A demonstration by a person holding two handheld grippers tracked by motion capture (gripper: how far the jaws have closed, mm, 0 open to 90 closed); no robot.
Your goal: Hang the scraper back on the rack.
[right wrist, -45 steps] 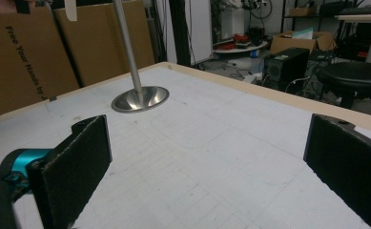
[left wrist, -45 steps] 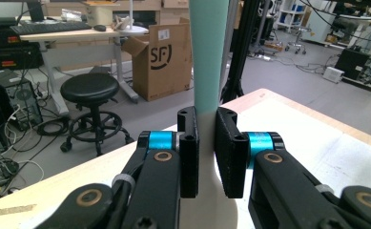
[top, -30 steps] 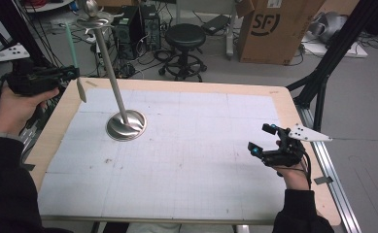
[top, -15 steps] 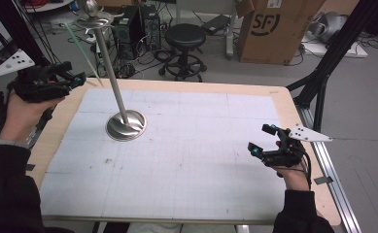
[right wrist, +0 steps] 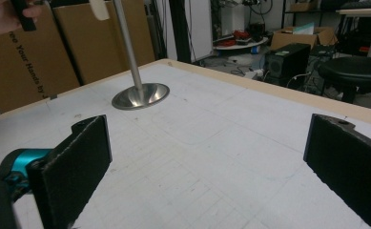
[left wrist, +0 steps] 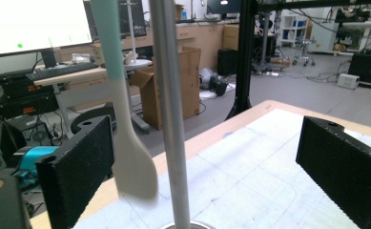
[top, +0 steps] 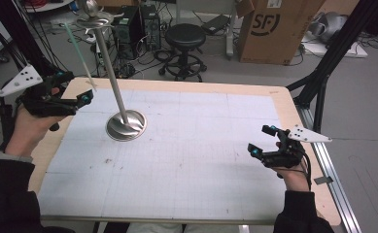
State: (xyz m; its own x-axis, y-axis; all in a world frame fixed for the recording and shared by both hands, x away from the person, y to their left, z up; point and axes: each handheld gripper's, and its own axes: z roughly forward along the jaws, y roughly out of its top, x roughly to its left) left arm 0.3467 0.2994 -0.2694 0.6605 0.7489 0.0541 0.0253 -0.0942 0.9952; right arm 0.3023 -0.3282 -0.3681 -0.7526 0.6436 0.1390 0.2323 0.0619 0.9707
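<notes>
1. The metal stand [top: 125,125], a thin steel pole rising from a round dished base, sits on the far left part of the table [top: 186,160], on its white gridded mat.
2. From the stand's top we see a pale spatula [top: 82,58] hanging, green in the handle and whitish at the blade, just left of the pole.
3. We hold the left gripper [top: 82,99] above the table's far left edge, pointed right toward the pole. Its jaws are spread wide and grip nothing.
4. In the left gripper view, the pole [left wrist: 171,114] and the spatula blade [left wrist: 133,167] stand between the two black jaws, the blade close to the left-hand jaw; we cannot tell whether it touches.
5. We hold the right gripper [top: 262,141] low over the near right part of the table, well apart from the stand. Its jaws also stand wide open and empty.
6. In the right gripper view, the stand's base [right wrist: 140,95] lies far off on the mat.
</notes>
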